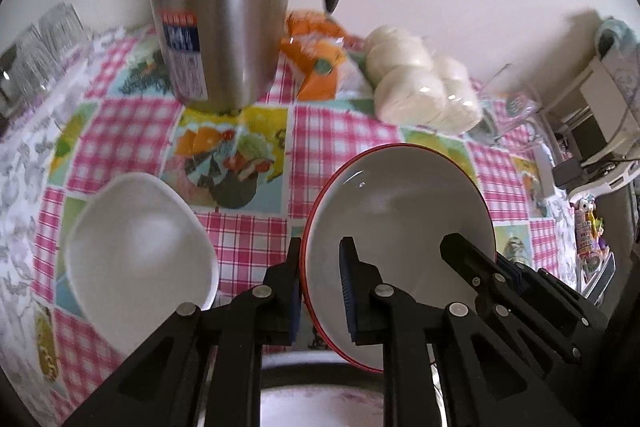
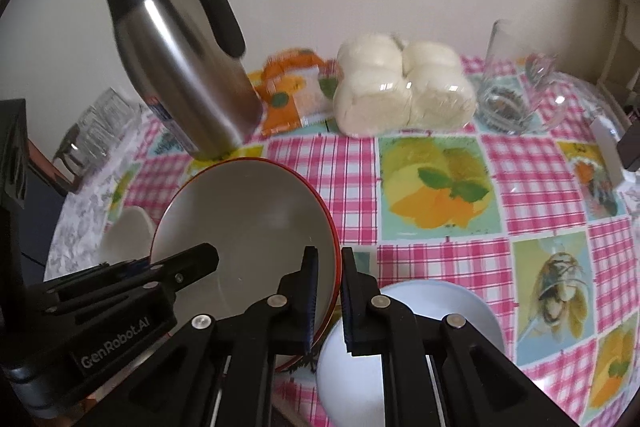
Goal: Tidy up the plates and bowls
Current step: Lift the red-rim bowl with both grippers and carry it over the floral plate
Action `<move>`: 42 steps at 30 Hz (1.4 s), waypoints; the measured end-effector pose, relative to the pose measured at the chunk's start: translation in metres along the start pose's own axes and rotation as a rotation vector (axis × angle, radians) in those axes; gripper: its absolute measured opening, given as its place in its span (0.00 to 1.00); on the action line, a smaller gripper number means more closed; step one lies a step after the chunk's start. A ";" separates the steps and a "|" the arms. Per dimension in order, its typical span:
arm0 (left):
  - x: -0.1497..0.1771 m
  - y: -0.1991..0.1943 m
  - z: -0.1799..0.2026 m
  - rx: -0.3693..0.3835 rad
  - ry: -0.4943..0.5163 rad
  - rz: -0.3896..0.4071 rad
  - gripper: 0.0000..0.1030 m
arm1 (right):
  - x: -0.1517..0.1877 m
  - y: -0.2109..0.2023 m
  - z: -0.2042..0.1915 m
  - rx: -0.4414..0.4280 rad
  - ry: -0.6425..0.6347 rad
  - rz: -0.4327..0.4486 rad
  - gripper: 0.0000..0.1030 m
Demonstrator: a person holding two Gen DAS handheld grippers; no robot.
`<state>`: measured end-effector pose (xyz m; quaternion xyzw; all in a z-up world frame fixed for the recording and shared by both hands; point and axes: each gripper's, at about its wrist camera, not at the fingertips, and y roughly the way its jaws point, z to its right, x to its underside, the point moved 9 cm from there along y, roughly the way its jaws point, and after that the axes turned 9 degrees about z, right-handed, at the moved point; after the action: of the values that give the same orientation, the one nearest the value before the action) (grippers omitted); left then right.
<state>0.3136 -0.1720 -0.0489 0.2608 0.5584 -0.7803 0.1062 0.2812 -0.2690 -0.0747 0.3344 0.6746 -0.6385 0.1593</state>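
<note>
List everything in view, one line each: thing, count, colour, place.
Red-rimmed bowl: 1, white inside, gripped at both rims.
White bowl: 1, left of it.
Pale blue bowl: 1, under right gripper.
Jug: 1, steel, black handle, back.
Buns: 1 pack, cream, back.
Orange packet: 1, beside buns.
Glasses: several, clear, far corners.
Tablecloth: pink check.
Left gripper: black, shut on bowl.
Right gripper: black, shut on bowl.

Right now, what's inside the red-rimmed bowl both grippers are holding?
Nothing: the red-rimmed bowl shows a bare grey-white inside. One finger of each gripper reaches over its rim, covering small patches.
</note>
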 end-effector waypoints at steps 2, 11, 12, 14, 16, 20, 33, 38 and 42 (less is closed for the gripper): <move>0.001 -0.013 0.004 -0.003 0.006 0.026 0.17 | -0.001 -0.013 -0.001 -0.001 0.003 0.022 0.11; 0.027 -0.068 -0.002 -0.009 -0.034 0.112 0.18 | 0.015 -0.072 -0.020 -0.018 -0.012 0.087 0.11; 0.031 -0.074 -0.004 -0.008 -0.037 0.120 0.18 | 0.018 -0.078 -0.023 -0.020 -0.012 0.093 0.11; 0.040 -0.086 -0.009 -0.006 -0.053 0.137 0.18 | 0.025 -0.091 -0.029 -0.031 -0.007 0.103 0.11; 0.051 -0.098 -0.013 -0.012 -0.064 0.152 0.18 | 0.033 -0.101 -0.032 -0.043 0.004 0.110 0.11; 0.072 -0.114 -0.021 -0.010 -0.074 0.170 0.18 | 0.051 -0.121 -0.042 -0.056 0.021 0.131 0.11; 0.122 -0.124 -0.044 -0.031 -0.084 0.170 0.17 | 0.104 -0.133 -0.058 -0.098 0.061 0.118 0.11; 0.128 -0.122 -0.044 -0.046 -0.067 0.160 0.18 | 0.117 -0.128 -0.057 -0.091 0.064 0.092 0.11; 0.133 -0.120 -0.044 -0.020 -0.085 0.144 0.17 | 0.121 -0.127 -0.054 -0.088 0.073 0.085 0.11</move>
<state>0.1599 -0.0718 -0.0317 0.2657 0.5408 -0.7756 0.1881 0.1218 -0.1818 -0.0491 0.3784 0.6927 -0.5882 0.1759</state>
